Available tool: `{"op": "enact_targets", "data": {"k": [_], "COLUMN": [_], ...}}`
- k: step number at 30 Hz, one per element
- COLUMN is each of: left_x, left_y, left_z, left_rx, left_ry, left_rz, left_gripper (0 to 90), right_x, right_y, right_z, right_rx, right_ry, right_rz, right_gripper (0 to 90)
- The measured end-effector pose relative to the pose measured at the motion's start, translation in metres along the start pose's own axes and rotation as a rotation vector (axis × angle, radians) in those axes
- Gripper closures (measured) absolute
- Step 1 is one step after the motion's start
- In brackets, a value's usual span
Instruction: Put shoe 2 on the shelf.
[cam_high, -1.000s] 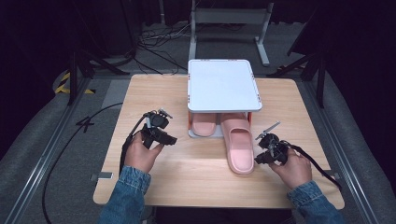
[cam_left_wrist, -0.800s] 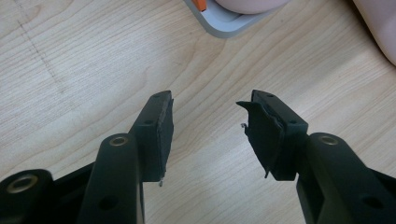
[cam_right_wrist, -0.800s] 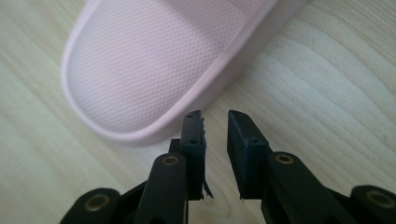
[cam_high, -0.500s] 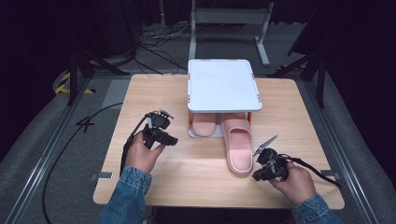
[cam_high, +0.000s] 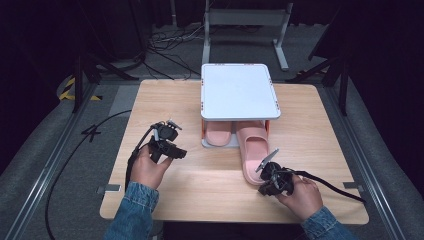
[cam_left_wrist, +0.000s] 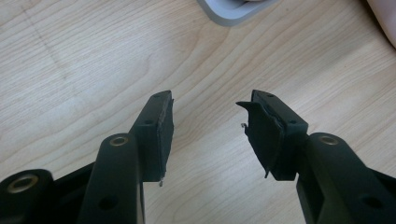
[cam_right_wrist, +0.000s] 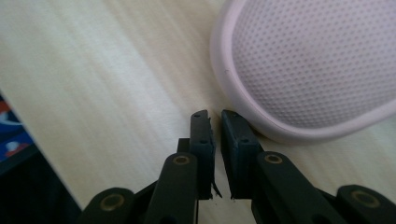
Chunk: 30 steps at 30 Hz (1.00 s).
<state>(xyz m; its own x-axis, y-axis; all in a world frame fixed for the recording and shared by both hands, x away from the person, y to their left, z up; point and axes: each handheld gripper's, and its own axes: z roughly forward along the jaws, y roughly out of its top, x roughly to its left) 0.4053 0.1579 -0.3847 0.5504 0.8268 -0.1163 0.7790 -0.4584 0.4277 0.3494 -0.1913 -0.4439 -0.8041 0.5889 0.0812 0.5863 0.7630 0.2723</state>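
The right tongs (cam_right_wrist: 217, 122) have slid to the pink slipper's (cam_high: 252, 150) heel, closing empty; left tongs (cam_left_wrist: 210, 126) apart.

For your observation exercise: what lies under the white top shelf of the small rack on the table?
Under the white shelf, two pink slippers: the left slipper tucked almost wholly beneath, the right slipper with its heel sticking out. Their toe ends are covered.

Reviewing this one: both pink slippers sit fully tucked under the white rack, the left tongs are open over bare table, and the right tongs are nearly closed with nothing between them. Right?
Not quite. Only the left slipper is tucked under the white rack; the right slipper sticks out toward the person, its heel beside the right tongs, as the high view shows. The left tongs are indeed open over bare table, and the right tongs, which have just been closing, hold nothing.
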Motion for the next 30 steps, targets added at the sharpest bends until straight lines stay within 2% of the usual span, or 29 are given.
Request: {"op": "enact_targets", "data": {"k": [3, 4, 6, 8, 10, 13, 16, 17, 19, 22, 23, 27, 30], "left_x": [0.003, 0.004, 0.005, 0.006, 0.006, 0.007, 0.006, 0.005, 0.004, 0.004, 0.004, 0.004, 0.003], "left_y": [-0.006, -0.008, -0.010, -0.013, -0.015, -0.017, -0.017, -0.016, -0.016, -0.015, -0.014, -0.014, -0.011], "left_z": [-0.002, -0.002, -0.001, -0.001, -0.002, -0.002, -0.001, 0.000, 0.001, 0.001, 0.001, 0.002, 0.002], "left_rx": [0.002, 0.001, 0.009, 0.011, 0.009, 0.008, 0.012, 0.017, 0.019, 0.018, 0.018, 0.017, 0.018], "left_ry": [0.004, 0.007, 0.010, 0.015, 0.016, 0.019, 0.022, 0.019, 0.016, 0.011, 0.010, 0.011, 0.012], "left_rz": [-0.012, -0.024, -0.030, -0.038, -0.040, -0.057, -0.055, -0.042, -0.045, -0.033, -0.031, -0.033, -0.020], "left_gripper": [51.0, 51.1, 51.2, 51.2, 51.2, 51.2, 51.2, 51.2, 51.2, 51.2, 51.2, 51.1, 51.1], "right_x": [-0.006, -0.010, -0.012, -0.020, -0.028, -0.037, -0.037, -0.036, -0.037, -0.044, -0.044, -0.042, -0.045], "right_y": [0.002, 0.007, 0.010, 0.015, 0.019, 0.027, 0.032, 0.039, 0.043, 0.056, 0.056, 0.060, 0.057], "right_z": [-0.006, -0.013, -0.015, -0.018, -0.017, -0.012, -0.011, -0.011, -0.011, -0.006, -0.006, -0.003, -0.003], "right_rx": [-0.030, -0.074, -0.086, -0.113, -0.117, -0.127, -0.121, -0.134, -0.141, -0.146, -0.146, -0.147, -0.143], "right_ry": [-0.028, -0.039, -0.036, -0.029, -0.043, -0.020, -0.031, -0.053, -0.056, -0.014, -0.014, -0.040, -0.103], "right_rz": [0.019, 0.030, 0.031, 0.041, 0.048, 0.043, 0.036, 0.022, 0.016, 0.018, 0.018, 0.014, 0.029], "right_gripper": [83.0, 83.1, 83.1, 83.0, 83.6, 83.7, 83.7, 83.5, 84.4, 89.3, 89.3, 89.8, 89.9]}}
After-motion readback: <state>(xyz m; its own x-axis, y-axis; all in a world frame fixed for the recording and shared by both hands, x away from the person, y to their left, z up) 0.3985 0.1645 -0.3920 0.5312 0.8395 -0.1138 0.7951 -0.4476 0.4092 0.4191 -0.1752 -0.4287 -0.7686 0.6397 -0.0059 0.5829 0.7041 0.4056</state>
